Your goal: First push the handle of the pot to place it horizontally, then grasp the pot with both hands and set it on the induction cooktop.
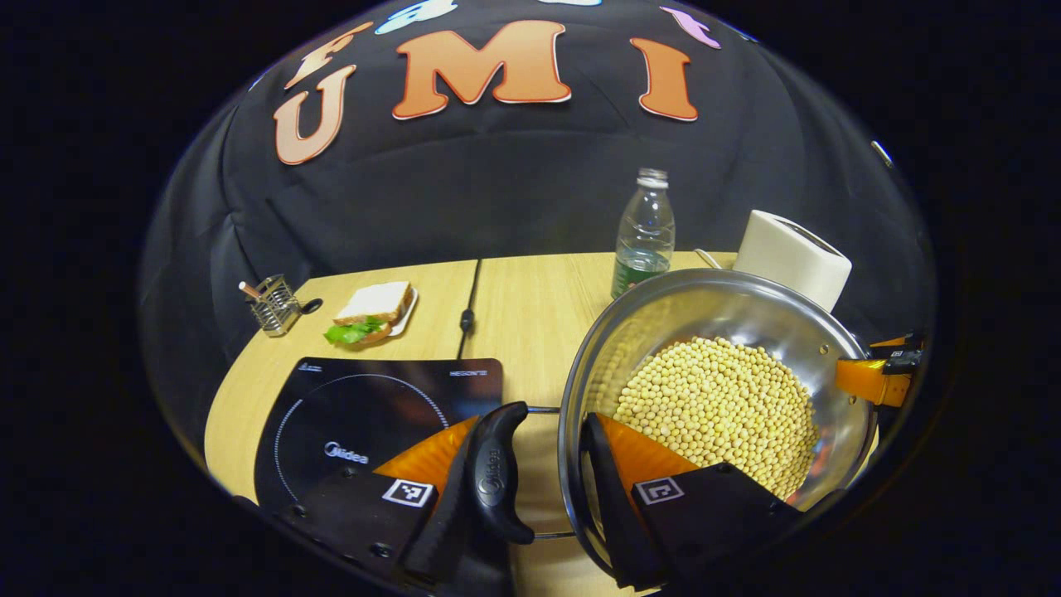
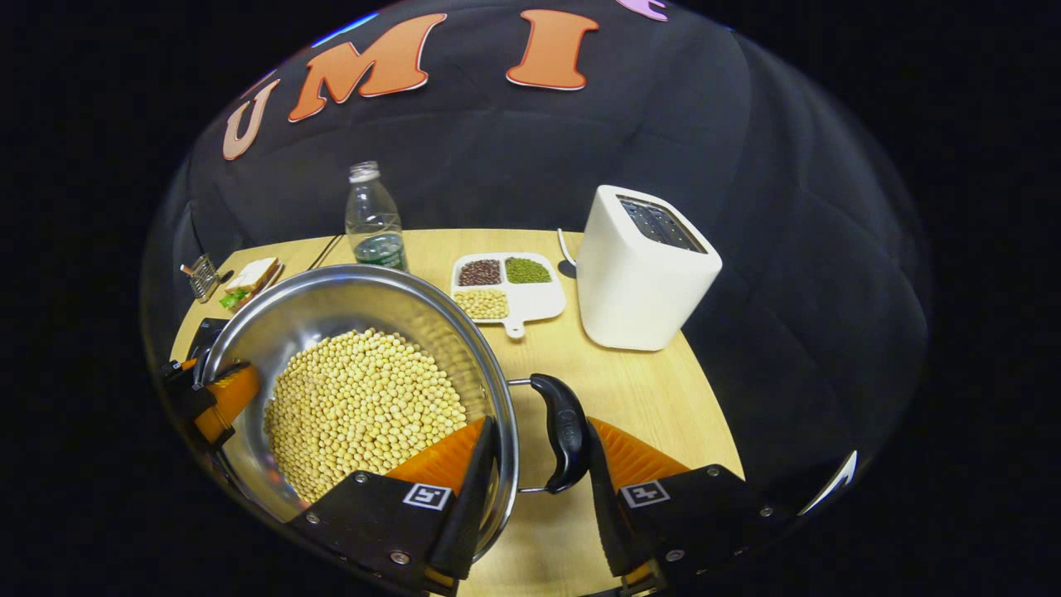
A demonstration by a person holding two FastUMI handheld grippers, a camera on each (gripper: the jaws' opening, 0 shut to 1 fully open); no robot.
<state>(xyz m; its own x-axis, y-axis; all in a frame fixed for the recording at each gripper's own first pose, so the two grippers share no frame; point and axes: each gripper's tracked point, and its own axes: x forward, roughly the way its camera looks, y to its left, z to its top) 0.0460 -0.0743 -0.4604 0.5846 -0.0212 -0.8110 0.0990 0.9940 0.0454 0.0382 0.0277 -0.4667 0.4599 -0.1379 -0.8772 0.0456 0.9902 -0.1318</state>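
Note:
A steel pot (image 1: 729, 307) holding yellow soybeans (image 1: 717, 406) is right of the black induction cooktop (image 1: 365, 423). My left gripper (image 1: 535, 423) is shut across the pot's side. One finger presses the outside of the black handle (image 1: 497, 468), the other the inner wall. My right gripper (image 2: 539, 424) holds the opposite side of the pot (image 2: 348, 298) the same way, shut over its black handle (image 2: 565, 431) and wall. Each gripper also shows across the pot: the right gripper (image 1: 879, 377) and the left gripper (image 2: 215, 398). I cannot tell whether the pot's base touches the wooden table (image 1: 530, 307).
Behind the pot stand a clear water bottle (image 1: 644, 232) and a white toaster (image 2: 642, 265). A divided tray of beans (image 2: 506, 286) lies between them. A sandwich on a plate (image 1: 373, 311) and a small wire holder (image 1: 273, 305) sit far left, behind the cooktop.

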